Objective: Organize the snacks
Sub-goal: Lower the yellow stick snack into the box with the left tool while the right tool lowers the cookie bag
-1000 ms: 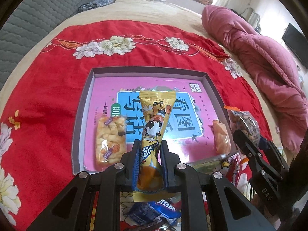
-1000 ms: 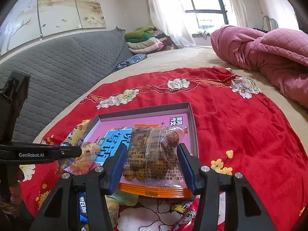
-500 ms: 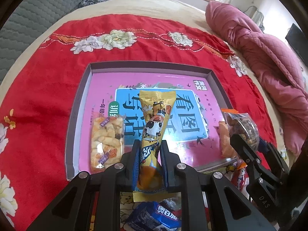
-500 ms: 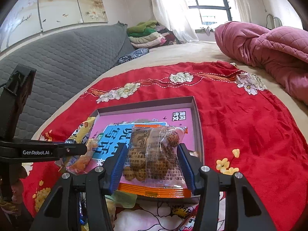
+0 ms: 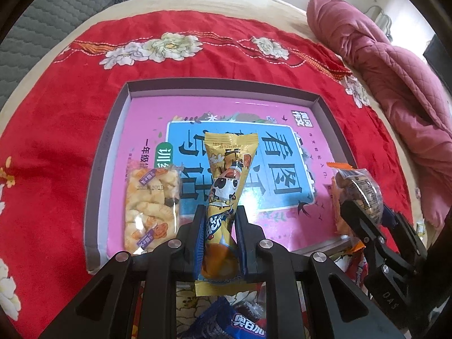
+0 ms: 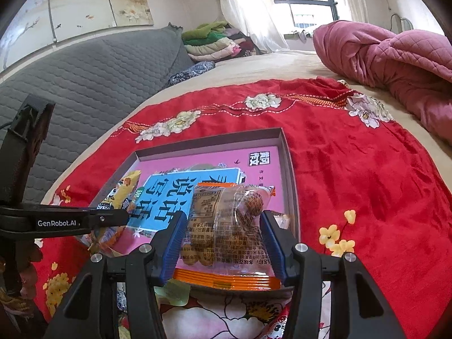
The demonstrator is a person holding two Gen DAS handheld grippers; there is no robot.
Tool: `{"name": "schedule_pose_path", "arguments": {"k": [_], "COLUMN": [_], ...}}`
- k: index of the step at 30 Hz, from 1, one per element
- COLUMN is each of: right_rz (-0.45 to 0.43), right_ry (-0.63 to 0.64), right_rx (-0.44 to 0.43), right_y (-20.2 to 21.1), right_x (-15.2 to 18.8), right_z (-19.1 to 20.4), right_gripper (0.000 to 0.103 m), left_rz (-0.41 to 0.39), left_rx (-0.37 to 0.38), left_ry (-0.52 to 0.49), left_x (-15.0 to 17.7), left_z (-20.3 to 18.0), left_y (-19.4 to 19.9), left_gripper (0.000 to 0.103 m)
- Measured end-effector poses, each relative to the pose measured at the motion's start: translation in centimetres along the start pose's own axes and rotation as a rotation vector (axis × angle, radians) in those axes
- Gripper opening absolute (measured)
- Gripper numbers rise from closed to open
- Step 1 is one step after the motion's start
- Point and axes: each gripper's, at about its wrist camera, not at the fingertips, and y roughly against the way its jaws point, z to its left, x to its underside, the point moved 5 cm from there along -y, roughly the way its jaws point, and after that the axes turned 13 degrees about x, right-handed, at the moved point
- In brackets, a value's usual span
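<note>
My left gripper [image 5: 219, 223] is shut on a long yellow snack packet [image 5: 226, 186] with a cow on it, held over the near edge of a shallow grey box [image 5: 113, 147] lined with a pink and blue book. A clear packet of puffed snacks [image 5: 151, 206] lies in the box at the near left. My right gripper [image 6: 223, 231] is shut on a clear orange-edged packet of nuts [image 6: 226, 226], held over the box's near right corner [image 6: 291, 197]. The nut packet also shows in the left wrist view [image 5: 358, 186], and the yellow packet in the right wrist view [image 6: 118, 200].
The box sits on a red flowered cloth [image 5: 56, 130] over a bed. Loose snacks, among them a blue packet [image 5: 240, 325], lie just below the grippers. A pink quilt [image 5: 395, 79] is piled at the right and a grey headboard [image 6: 84, 65] stands at the left.
Both grippers have moved forward over the box's near edge, still holding their packets. The box looks closer and larger in both views.
</note>
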Motion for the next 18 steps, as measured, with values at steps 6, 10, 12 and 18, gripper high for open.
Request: {"name": "schedule_pose_path", "arguments": {"k": [6,10,12,18], "right_rz": [0.025,0.039,0.046,0.053], "right_ry": [0.024,0.028,0.033,0.038], "right_rx": [-0.001,0.002,0.006,0.011], "right_y": [-0.5,-0.9,-1.1,-1.3], "right_x": [0.7,1.0,1.1,1.4], "right_z": [0.5,0.5,0.5,0.6], "right_gripper": [0.054,0.054,0.054,0.055], "left_rz": [0.021,0.034,0.037,0.047], "left_rx": [-0.003,-0.003,-0.001,0.001], "left_ry": [-0.001,-0.002,0.000,0.007], "left_x": [0.2,0.3,0.4,0.5], "left_z": [0.1,0.1,0.2,0.3], "left_y": [-0.9,-1.3,-1.5,-1.7], "left_gripper": [0.020,0.020,0.020,0.020]}}
